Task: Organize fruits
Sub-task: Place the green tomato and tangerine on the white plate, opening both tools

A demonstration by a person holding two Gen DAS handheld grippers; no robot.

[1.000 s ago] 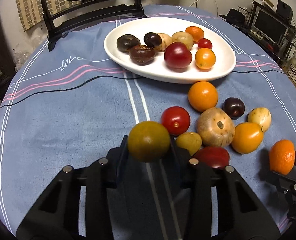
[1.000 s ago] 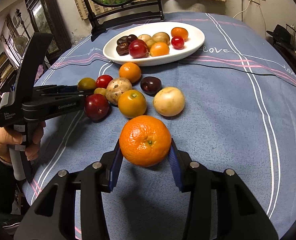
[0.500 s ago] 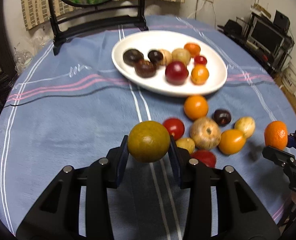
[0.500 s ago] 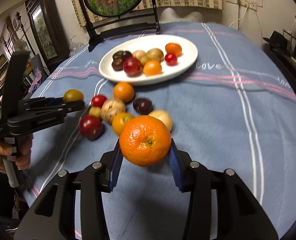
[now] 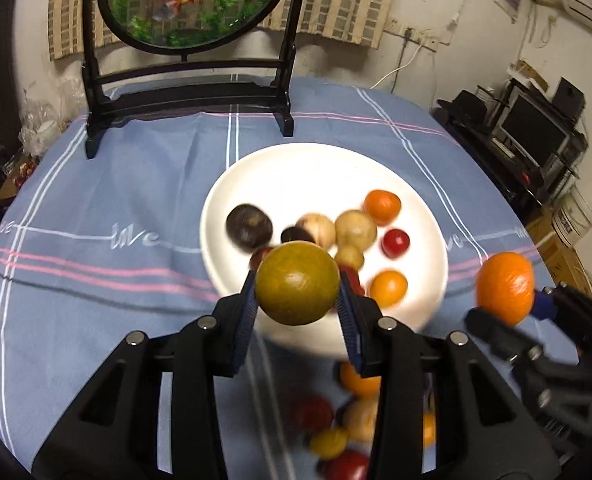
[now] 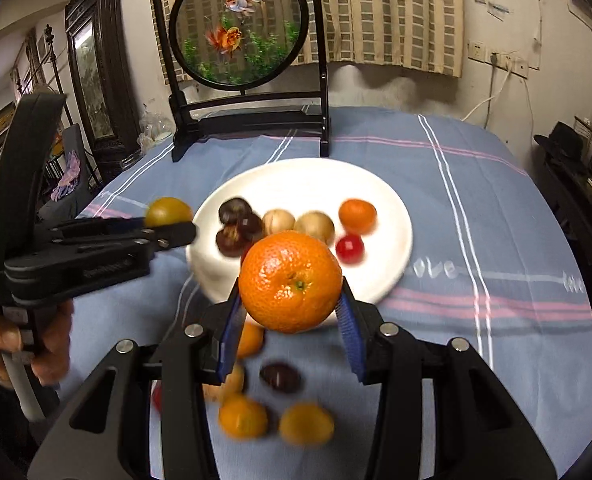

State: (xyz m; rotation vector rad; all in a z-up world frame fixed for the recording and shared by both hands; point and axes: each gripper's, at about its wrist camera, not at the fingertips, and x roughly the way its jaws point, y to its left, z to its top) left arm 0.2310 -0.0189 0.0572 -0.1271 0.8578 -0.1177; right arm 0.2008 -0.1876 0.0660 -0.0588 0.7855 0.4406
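My left gripper (image 5: 297, 297) is shut on a yellow-green fruit (image 5: 297, 282) and holds it in the air over the near edge of the white plate (image 5: 296, 172). My right gripper (image 6: 291, 299) is shut on an orange mandarin (image 6: 291, 280), also raised in front of the plate (image 6: 308, 178). The plate holds several fruits, dark, tan, red and orange. The left gripper with its green fruit (image 6: 168, 211) shows at the left of the right wrist view. The mandarin (image 5: 505, 287) shows at the right of the left wrist view.
Several loose fruits (image 6: 274, 376) lie on the blue striped tablecloth (image 6: 476, 220) below the grippers, near me. A round goldfish screen on a black stand (image 5: 190, 40) stands behind the plate. A shelf with a monitor (image 5: 536, 132) is beyond the table's right edge.
Both grippers have risen and moved forward toward the plate, each carrying its fruit. The loose fruits now lie below and behind the fingertips.
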